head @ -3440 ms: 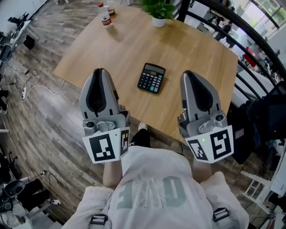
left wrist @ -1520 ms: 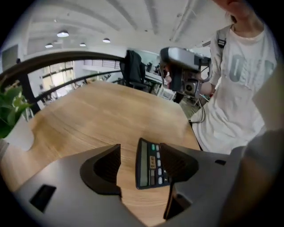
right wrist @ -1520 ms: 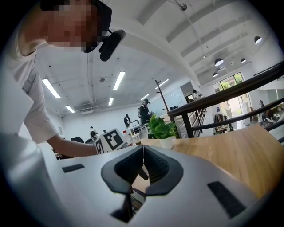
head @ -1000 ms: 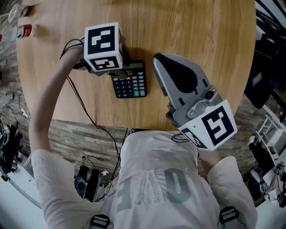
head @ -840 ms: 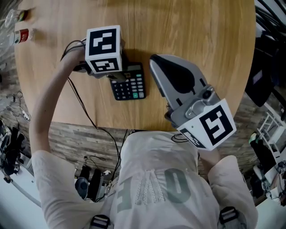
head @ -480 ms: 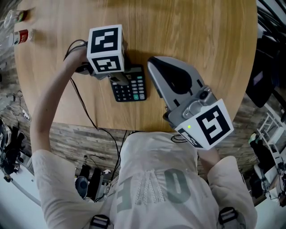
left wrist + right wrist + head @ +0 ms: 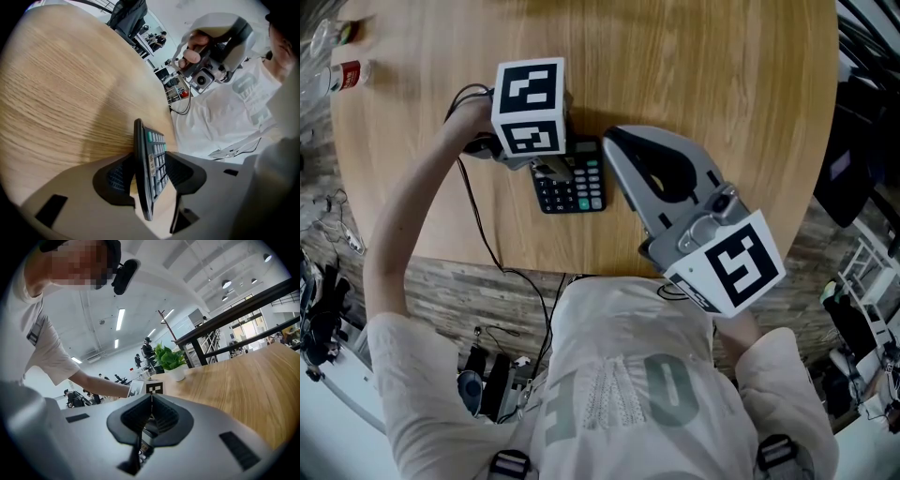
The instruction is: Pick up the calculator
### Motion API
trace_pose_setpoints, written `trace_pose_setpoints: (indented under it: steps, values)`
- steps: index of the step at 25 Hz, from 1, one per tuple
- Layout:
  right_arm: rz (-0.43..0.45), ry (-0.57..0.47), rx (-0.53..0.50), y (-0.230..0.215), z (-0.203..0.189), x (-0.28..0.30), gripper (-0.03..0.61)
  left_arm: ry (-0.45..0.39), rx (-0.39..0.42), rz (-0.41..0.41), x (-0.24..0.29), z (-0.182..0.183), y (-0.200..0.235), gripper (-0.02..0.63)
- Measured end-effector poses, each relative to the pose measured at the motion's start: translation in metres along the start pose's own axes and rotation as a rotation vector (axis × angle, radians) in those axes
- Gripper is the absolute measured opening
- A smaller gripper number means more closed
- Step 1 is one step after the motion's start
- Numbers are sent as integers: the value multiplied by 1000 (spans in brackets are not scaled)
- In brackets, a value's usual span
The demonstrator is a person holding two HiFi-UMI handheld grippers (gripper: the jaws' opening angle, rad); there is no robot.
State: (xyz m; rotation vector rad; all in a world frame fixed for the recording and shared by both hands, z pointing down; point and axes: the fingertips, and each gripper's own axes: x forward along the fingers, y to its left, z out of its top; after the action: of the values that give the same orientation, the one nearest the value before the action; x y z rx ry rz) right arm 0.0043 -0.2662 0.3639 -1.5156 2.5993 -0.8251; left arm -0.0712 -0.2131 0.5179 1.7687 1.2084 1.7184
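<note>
A black calculator (image 7: 578, 189) with grey keys lies near the front edge of the round wooden table (image 7: 703, 75). My left gripper (image 7: 551, 169) reaches down onto its far end. In the left gripper view the calculator (image 7: 151, 159) stands edge-on between the closing jaws. One pad lies along its back and the other sits a sliver off the keys. My right gripper (image 7: 615, 141) hovers just right of the calculator. In its own view the right gripper (image 7: 151, 398) is shut with nothing held, and the left gripper's marker cube (image 7: 153, 388) shows ahead.
A small bottle (image 7: 345, 75) stands at the table's far left edge. A potted plant (image 7: 171, 360) sits at the far side. A black cable (image 7: 478, 234) hangs from the left gripper over the table's front edge. Dark railings and chairs (image 7: 862, 112) stand at the right.
The left gripper's cube has shifted slightly right and tilted over the calculator. The right gripper has edged left, closer to the calculator. The calculator has hardly moved.
</note>
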Motion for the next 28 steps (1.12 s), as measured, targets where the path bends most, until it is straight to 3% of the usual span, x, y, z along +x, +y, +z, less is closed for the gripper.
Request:
trace_pose_setpoints:
  steps: [4, 14, 19, 22, 25, 28]
  values:
    - [2, 7, 1, 1, -3, 1, 20, -14, 6, 50, 0, 0, 7, 152]
    - [6, 3, -32, 7, 1, 2, 20, 10, -40, 85, 0, 0, 12, 130]
    - [4, -2, -60, 15, 6, -5, 20, 25, -24, 142, -3, 2, 8, 126]
    - [4, -18, -81, 27, 12, -12, 20, -7, 3, 231, -12, 4, 2, 126]
    - [7, -43, -108, 41, 19, -19, 20, -91, 14, 369, -35, 10, 0, 124]
    - [5, -73, -144, 49, 28, -26, 20, -230, 75, 636, -78, 25, 0, 124]
